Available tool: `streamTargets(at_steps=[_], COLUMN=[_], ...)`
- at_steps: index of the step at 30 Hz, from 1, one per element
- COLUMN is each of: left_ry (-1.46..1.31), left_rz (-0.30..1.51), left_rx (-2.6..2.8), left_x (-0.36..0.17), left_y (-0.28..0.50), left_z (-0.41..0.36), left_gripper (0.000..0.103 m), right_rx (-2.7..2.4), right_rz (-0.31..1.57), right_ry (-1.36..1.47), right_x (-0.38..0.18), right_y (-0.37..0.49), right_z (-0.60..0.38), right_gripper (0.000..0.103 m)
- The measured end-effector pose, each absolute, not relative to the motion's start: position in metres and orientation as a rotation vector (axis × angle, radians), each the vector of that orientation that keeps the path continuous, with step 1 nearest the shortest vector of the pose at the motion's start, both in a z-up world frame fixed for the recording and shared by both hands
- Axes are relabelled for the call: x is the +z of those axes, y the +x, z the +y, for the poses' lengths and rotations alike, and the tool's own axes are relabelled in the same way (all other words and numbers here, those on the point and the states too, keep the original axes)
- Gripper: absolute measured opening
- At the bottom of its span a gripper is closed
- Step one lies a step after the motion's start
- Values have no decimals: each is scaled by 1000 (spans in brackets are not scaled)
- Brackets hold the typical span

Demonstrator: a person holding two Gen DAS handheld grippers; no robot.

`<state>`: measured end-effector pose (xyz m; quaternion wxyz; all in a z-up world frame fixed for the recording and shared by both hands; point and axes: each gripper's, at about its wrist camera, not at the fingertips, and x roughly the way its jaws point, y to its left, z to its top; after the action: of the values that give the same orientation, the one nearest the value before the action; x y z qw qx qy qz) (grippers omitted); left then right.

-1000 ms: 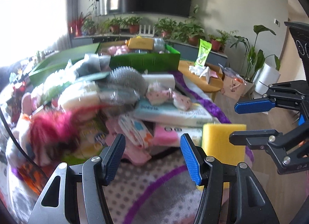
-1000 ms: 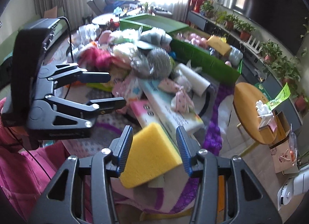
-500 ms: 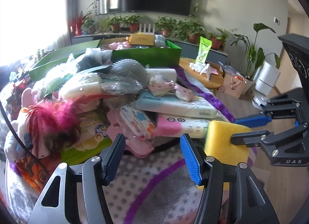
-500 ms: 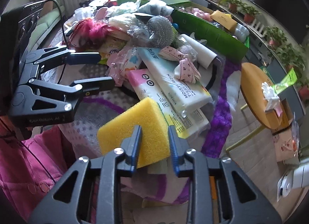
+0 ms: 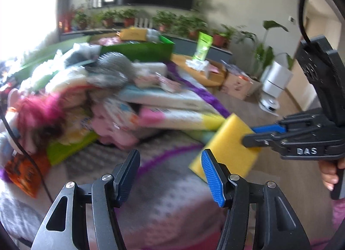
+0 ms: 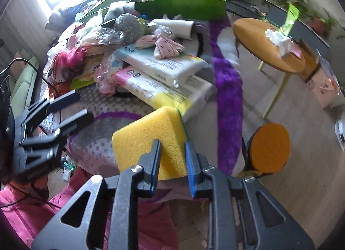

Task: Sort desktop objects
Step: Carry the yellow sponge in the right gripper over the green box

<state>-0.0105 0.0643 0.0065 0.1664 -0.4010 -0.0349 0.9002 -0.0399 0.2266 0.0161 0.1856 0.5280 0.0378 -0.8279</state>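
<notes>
Cluttered tabletop ahead. Right gripper point(image 6: 172, 159) clamps yellow sponge point(image 6: 148, 135), lifted: carry to green box point(image 6: 183, 5). Left gripper point(image 5: 170, 174) wide, empty.

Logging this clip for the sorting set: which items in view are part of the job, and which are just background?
Part of the job:
- yellow sponge, clamped in the right tongs
- left tongs, open and empty
- wipe packs
- steel scourer
- green box

Just lying about:
- round wooden side table
- potted plants
- orange stool
</notes>
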Motion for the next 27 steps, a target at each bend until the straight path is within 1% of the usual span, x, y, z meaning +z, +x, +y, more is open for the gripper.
streamTargets(at_steps=[8,16,19,21,23,25,27], left_ry=[-1179,-1187,-1228,-1243,-1242,-1240,-1244], left_rz=[-83,-47,-26,-37,-37,-27,-16], left_rx=[2449,2409,2379,2360,2344,2337,2324], left_x=[-4,-12,-20,-22,-22,-21,-22], left_y=[2,0,-3,-4,-4,-3,-2], left_z=[92,110,116,117,119,121,124], left_gripper=[60,60,48,46,38,34,34], right_rx=[-2386,-2372,-2373,-2371,-2370,-2369,-2369], right_rz=[95,2,-42,-62,-69,-85,-92], right_ry=[1482,1519,1514,1513,1518,1513,1507], right_x=[12,-4,-9,-12,-16,-18,-19], right_y=[-11,2,4,4,5,5,6], right_z=[234,248,253,255,256,258,259], right_gripper=[25,25,25,25,25,25,26])
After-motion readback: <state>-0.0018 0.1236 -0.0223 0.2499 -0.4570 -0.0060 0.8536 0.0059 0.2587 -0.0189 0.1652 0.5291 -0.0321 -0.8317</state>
